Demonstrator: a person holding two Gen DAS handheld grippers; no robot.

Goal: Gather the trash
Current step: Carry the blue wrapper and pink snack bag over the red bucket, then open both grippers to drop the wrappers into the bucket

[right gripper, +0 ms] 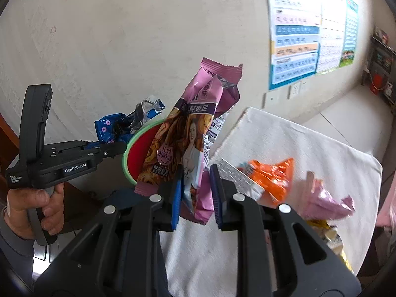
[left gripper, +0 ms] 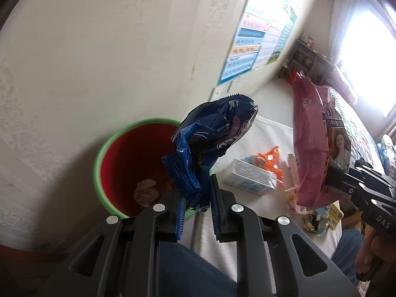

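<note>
My left gripper (left gripper: 198, 206) is shut on a crumpled blue snack wrapper (left gripper: 210, 138) and holds it over the right rim of a red bin with a green rim (left gripper: 99, 163). Some crumpled trash (left gripper: 146, 191) lies in the bin's bottom. My right gripper (right gripper: 196, 198) is shut on a pink snack bag with a woman's picture (right gripper: 188, 138), held upright above the table beside the bin (right gripper: 135, 153). The right gripper (left gripper: 356, 185) and its pink bag (left gripper: 311, 143) also show in the left wrist view; the left gripper (right gripper: 116, 148) with the blue wrapper (right gripper: 116, 126) shows in the right wrist view.
A white cloth covers the table (right gripper: 309, 143). On it lie a white carton (left gripper: 250, 177), an orange wrapper (right gripper: 272, 175), a pink wrapper (right gripper: 326, 203) and several small wrappers (left gripper: 321, 219) near the right edge. A wall with posters (right gripper: 297, 39) stands behind.
</note>
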